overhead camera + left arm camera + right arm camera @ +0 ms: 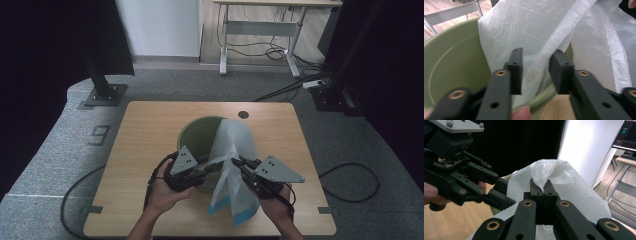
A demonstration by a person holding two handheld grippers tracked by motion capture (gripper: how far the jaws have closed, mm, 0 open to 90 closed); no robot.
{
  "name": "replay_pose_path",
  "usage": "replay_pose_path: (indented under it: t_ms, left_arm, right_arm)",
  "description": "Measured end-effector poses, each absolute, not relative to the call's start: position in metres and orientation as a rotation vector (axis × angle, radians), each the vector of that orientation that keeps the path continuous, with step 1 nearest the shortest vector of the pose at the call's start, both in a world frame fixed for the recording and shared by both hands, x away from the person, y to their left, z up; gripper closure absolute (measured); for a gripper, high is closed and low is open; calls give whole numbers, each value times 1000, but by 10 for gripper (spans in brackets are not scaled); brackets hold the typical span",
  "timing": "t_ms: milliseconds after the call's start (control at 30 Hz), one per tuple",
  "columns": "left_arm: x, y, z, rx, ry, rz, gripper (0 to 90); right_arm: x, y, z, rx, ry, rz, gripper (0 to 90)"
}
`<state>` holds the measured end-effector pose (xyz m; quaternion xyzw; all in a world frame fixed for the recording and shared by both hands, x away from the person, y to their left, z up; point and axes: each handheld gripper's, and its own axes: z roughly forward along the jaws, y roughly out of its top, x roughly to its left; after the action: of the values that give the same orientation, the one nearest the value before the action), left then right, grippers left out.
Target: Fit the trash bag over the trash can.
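A green plastic bin [196, 134] stands at the middle of the wooden table [145, 135]. A white translucent plastic bag [234, 150] with a blue bottom edge is lifted over the bin's right rim and hangs down toward the table's front. My right gripper [543, 188] is shut on a pinched fold at the top of the bag [564, 180]. My left gripper [535, 67] reaches over the bin's near rim [541, 96]. Its jaws stand apart with a rolled edge of the bag [554, 47] passing between them, and the pads are not pressing it. In the high view the two grippers' tips meet at the bag's edge, left gripper [219, 162] and right gripper [239, 161].
Beyond the table a white-legged desk [260, 30] stands with cables [270, 50] on the floor beneath it. Black stand bases sit on the carpet at the back left [104, 94] and back right [332, 97]. A small round hole [243, 114] marks the table's far edge.
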<state>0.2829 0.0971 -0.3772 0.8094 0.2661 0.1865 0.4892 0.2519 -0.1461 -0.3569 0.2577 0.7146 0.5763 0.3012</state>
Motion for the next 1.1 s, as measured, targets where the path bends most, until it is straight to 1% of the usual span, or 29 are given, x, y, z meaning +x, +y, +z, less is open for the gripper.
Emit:
replay_pose_path:
  t_ms: [167, 333, 400, 433, 467, 567, 667, 800, 933, 1100]
  left_arm:
    - [288, 94, -377, 1970, 636, 384, 802]
    - [291, 96, -377, 1950, 635, 350, 897]
    - [293, 98, -377, 1947, 650, 327, 900]
    - [294, 99, -376, 1948, 656, 322, 900]
    - [295, 102, -376, 1946, 668, 327, 900]
    - [297, 113, -372, 1920, 706, 326, 900]
    - [301, 128, -368, 1893, 749, 342, 900]
    - [306, 147, -365, 1868, 802, 358, 900]
    - [311, 160, -364, 1858, 840, 375, 900]
    - [319, 172, -363, 1854, 886, 389, 900]
  right_arm:
    - [252, -152, -359, 693, 1890, 1545, 882]
    - [252, -160, -364, 716, 1890, 1557, 840]
    - [252, -163, -366, 729, 1891, 1568, 814]
    - [252, -165, -368, 733, 1893, 1574, 784]
    - [251, -166, -369, 736, 1891, 1575, 747]
    - [245, -170, -373, 727, 1894, 1590, 564]
    - [235, -176, -376, 720, 1879, 1628, 475]
    - [224, -188, -379, 733, 1847, 1671, 415]
    - [219, -203, -385, 772, 1833, 1660, 393]
    - [226, -225, -402, 870, 1816, 1627, 368]
